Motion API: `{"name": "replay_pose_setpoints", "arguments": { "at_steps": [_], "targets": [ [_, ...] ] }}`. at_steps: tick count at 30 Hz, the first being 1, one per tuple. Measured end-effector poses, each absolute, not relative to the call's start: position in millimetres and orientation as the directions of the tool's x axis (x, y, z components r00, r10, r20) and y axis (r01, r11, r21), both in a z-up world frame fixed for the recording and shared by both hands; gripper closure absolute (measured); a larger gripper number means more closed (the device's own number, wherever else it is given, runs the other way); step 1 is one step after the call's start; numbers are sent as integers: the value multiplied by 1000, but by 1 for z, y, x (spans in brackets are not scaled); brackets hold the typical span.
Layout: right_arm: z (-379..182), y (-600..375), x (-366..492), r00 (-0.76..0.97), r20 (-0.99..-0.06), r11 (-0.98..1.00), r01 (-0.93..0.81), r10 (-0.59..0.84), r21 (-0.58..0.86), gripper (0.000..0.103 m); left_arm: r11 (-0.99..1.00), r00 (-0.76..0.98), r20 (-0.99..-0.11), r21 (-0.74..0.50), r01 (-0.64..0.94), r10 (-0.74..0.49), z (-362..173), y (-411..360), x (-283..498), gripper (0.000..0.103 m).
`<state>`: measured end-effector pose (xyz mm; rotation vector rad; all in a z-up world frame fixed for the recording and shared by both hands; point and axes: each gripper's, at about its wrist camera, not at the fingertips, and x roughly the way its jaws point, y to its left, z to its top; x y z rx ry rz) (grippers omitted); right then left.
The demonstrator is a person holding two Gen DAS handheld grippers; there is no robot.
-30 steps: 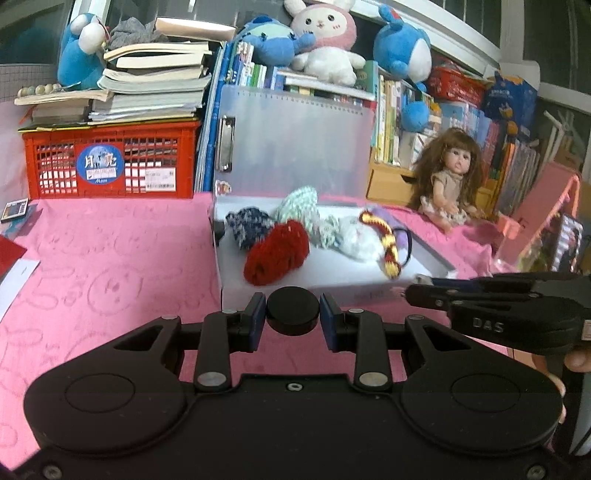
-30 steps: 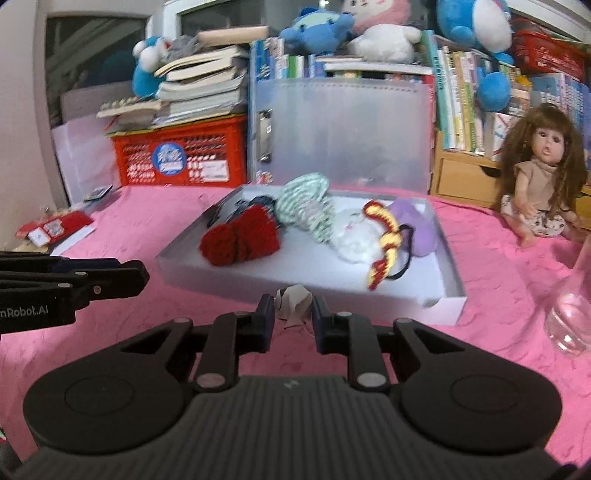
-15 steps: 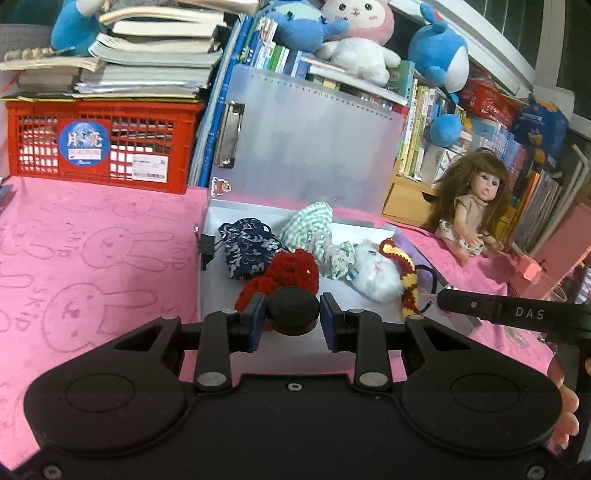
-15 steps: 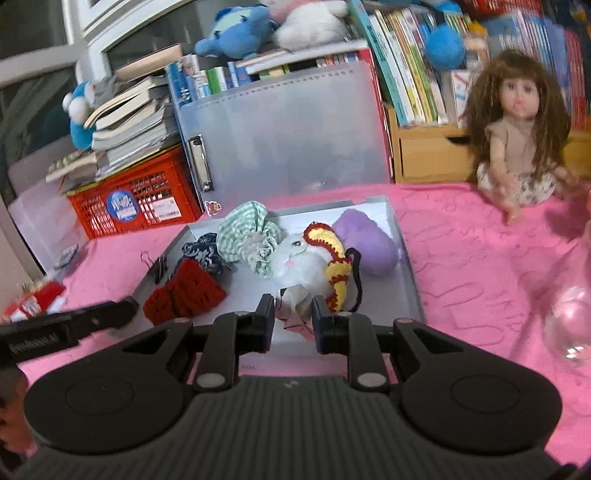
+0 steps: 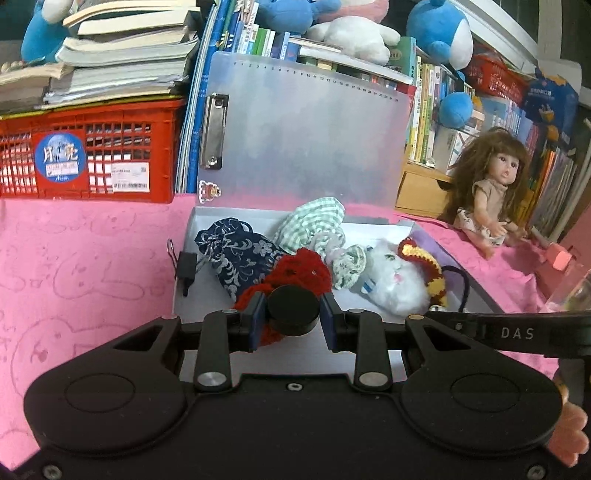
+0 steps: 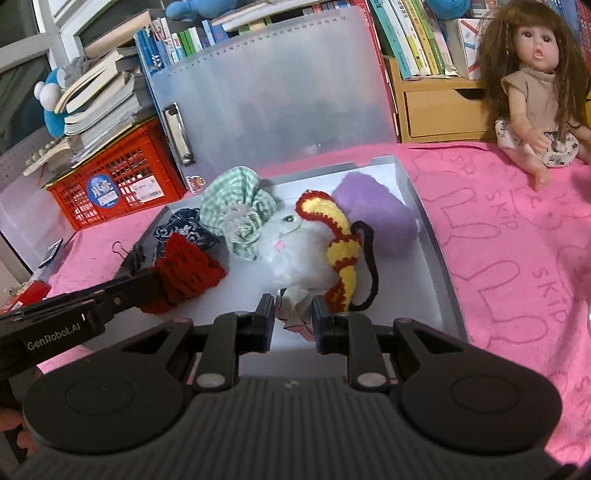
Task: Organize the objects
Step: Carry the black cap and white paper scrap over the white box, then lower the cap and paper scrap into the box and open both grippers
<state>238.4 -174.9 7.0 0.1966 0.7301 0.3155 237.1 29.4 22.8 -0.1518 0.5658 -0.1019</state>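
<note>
Left hand-held gripper (image 5: 292, 320) is clamping a black round puck (image 5: 293, 310) at frame centre, over the grey tray's (image 5: 184, 266) near edge. Right hand-held gripper (image 6: 293, 320) is pinching a crumpled cloth scrap (image 6: 293, 308) above the same tray, lower centre. Several soft items are already lying inside; these two seem left to drop.

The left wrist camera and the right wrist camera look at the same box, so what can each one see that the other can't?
Only the left view shows the black round disc clamped in the left gripper, and the white plush bunny on top of the books.

Only the right view shows the small crumpled cloth piece pinched in the right gripper, and most of the purple fuzzy pouch.

Both show the white box, the red crochet piece, the green checked pouch, the doll and the red crate.
</note>
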Motion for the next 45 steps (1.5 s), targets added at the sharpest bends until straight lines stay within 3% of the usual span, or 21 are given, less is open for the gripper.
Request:
{"name": "replay_pose_setpoints", "arguments": {
  "at_steps": [14, 20, 28, 33, 39, 45],
  "targets": [
    [3, -185, 254, 715, -634, 951, -154, 295, 269, 78, 994, 864, -494, -95, 57, -96, 16, 28, 248, 73],
    [0, -186, 252, 711, -634, 946, -150, 304, 286, 74, 990, 867, -484, -124, 64, -117, 16, 29, 242, 71],
    [6, -187, 243, 724, -611, 941, -173, 321, 289, 71, 989, 856, -502, -132, 64, -123, 13, 30, 238, 52],
    [11, -188, 233, 735, -596, 941, -187, 324, 281, 54, 988, 854, -505, -143, 61, -126, 14, 33, 231, 43],
    [21, -185, 215, 749, -570, 940, -230, 337, 253, 47, 986, 854, -499, -141, 85, -145, 24, 34, 217, 32],
    [31, -181, 190, 766, -542, 939, -277, 345, 207, 40, 985, 853, -494, -118, 126, -168, 33, 30, 192, 28]
  ]
}}
